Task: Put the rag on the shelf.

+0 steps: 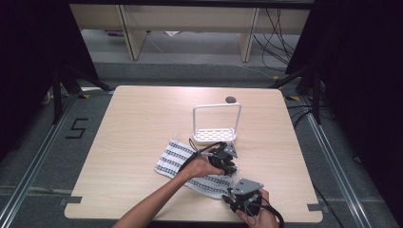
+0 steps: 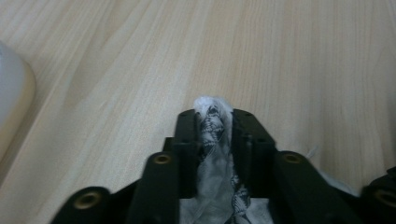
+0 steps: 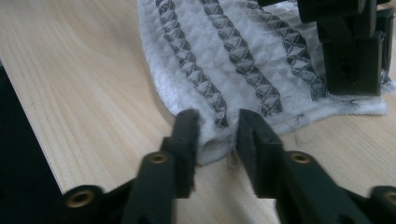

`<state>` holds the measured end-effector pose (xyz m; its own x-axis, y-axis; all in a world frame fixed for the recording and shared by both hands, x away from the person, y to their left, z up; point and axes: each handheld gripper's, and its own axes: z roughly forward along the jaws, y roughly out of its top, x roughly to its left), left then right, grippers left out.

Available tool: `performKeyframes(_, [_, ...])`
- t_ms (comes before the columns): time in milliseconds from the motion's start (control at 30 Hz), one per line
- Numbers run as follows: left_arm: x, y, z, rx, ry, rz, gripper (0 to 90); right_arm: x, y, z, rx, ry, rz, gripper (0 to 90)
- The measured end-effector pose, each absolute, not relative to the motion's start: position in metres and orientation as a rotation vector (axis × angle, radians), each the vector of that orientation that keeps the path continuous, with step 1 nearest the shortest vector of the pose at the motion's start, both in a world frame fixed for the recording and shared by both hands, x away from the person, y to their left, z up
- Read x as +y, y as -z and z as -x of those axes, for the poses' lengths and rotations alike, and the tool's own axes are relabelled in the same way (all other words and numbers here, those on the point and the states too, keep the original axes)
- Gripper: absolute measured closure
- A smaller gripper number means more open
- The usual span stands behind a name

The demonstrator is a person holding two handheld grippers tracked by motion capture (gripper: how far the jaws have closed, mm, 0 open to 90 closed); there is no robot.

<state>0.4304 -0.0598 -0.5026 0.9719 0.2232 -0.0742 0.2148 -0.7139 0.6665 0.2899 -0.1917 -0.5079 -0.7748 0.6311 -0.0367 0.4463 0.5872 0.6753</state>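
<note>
Two grippers work at one cloth (image 1: 190, 164), a white towel with dark patterned stripes that lies on the near half of the wooden table (image 1: 138, 123). The left gripper (image 1: 227, 159) sits at the cloth's far right corner. In the left gripper view its fingers (image 2: 187, 135) have a bunched fold of the cloth (image 2: 212, 123) squeezed tight between them, with the fabric poking up past the tips.

The right gripper (image 1: 240, 197) is at the near right corner, close to the table's front edge. In the right gripper view its fingers (image 3: 187, 135) stand either side of the cloth's corner (image 3: 215, 144) with a small gap left; whether they already press on the fabric I cannot tell. The left gripper's black body (image 3: 352, 51) shows at the upper right of that view, resting on the cloth's far edge.

Just beyond the cloth stands a white rack (image 1: 216, 123) with a tall hoop handle and a perforated base, near the left gripper but not touching it. A small dark round thing (image 1: 230, 99) lies by the table's far edge. The hand (image 1: 202, 167) on the left gripper lies across the cloth's middle, hiding part of the stripes.
</note>
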Motion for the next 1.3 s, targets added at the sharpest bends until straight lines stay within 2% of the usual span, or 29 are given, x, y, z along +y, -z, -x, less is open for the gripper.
performKeyframes(67, [-0.059,0.503,-0.430,0.307,-0.002,-2.381,83.2,-0.193,0.508,-0.291,2.542,-0.971,-0.890,79.0])
performKeyframes(167, [-0.058,0.502,-0.430,0.312,-0.020,-2.382,85.3,-0.196,0.507,-0.292,2.549,-1.003,-0.861,87.6])
performKeyframes(333, [-0.052,0.497,-0.432,0.362,-0.046,-2.347,85.7,-0.203,0.500,-0.294,2.518,-1.005,-0.809,88.8])
performKeyframes(600, [-0.034,0.464,-0.435,0.452,-0.104,-2.215,85.7,-0.218,0.478,-0.299,2.422,-1.053,-0.776,89.1])
performKeyframes(1067, [0.010,0.377,-0.438,0.539,-0.243,-2.013,85.7,-0.232,0.396,-0.332,2.206,-1.215,-0.738,89.3])
performKeyframes(1300, [0.024,0.351,-0.437,0.568,-0.281,-1.952,85.7,-0.232,0.366,-0.349,2.160,-1.246,-0.739,89.3])
